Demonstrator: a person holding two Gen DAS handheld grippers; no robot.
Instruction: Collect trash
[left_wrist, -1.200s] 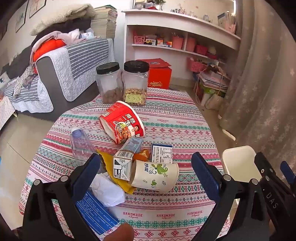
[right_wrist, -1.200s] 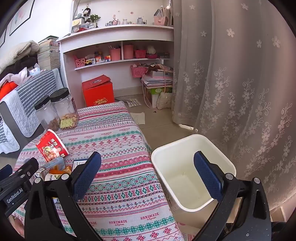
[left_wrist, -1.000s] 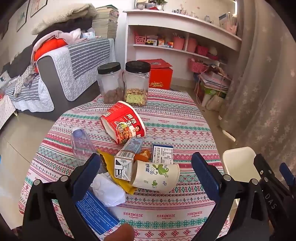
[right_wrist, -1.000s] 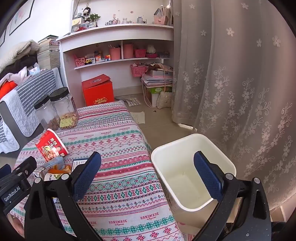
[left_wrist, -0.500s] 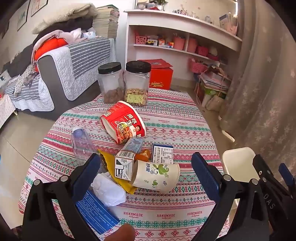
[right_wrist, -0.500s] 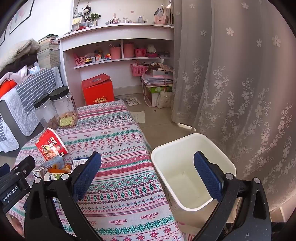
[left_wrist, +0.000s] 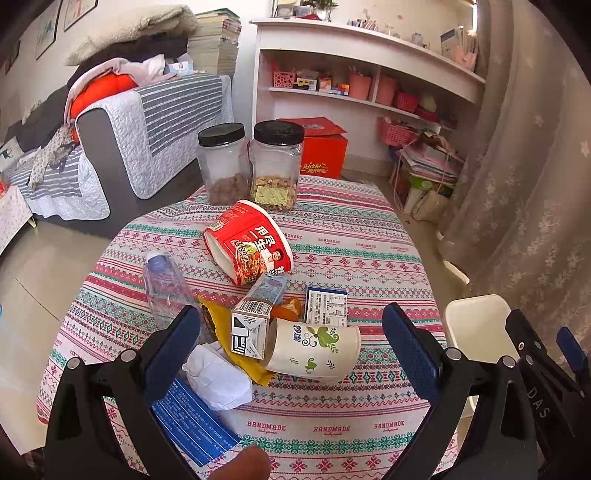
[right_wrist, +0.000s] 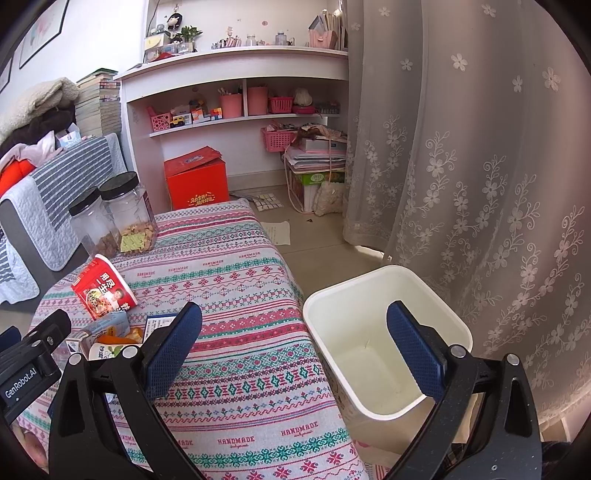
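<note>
Left gripper (left_wrist: 288, 343) and right gripper (right_wrist: 293, 341) gape wide, empty, above a patterned cloth surface (left_wrist: 354, 254); paper cup (left_wrist: 314, 349) lies sideways, mouth toward frame left, white bin (right_wrist: 384, 343) lower right.

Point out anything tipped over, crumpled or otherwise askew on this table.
The red noodle tub and the paper cup lie on their sides, as do the clear bottle and small carton. A crumpled white tissue sits beside them. The two black-lidded jars stand upright; the white bin holds nothing.
</note>
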